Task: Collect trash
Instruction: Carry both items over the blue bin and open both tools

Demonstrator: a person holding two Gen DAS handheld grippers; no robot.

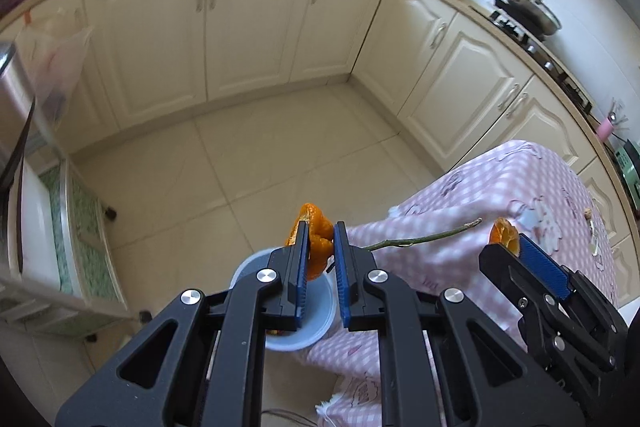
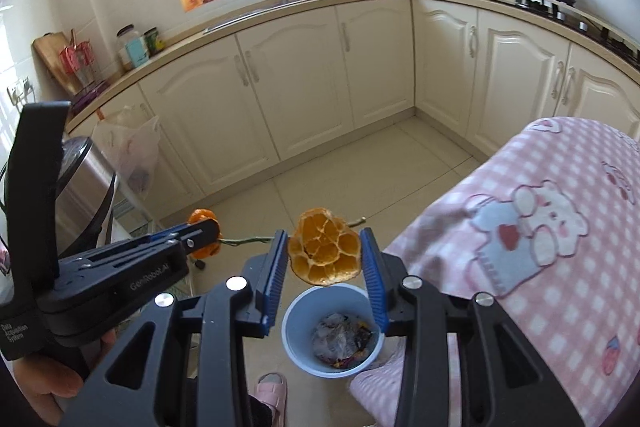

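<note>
Both jaws carry orange peel over the bin

Right gripper [image 2: 325, 255] pinches a flat peel [image 2: 325, 247] directly above the blue bin [image 2: 298, 355]; left gripper [image 1: 320, 245] pinches crumpled peel [image 1: 316, 239] with a twig [image 1: 424, 237] pointing rightward, nearly over it too.

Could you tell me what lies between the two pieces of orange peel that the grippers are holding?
A thin green twig spans the gap between the left gripper's peel and the right gripper's peel, seemingly joining them. Both wrist views show it.
</note>
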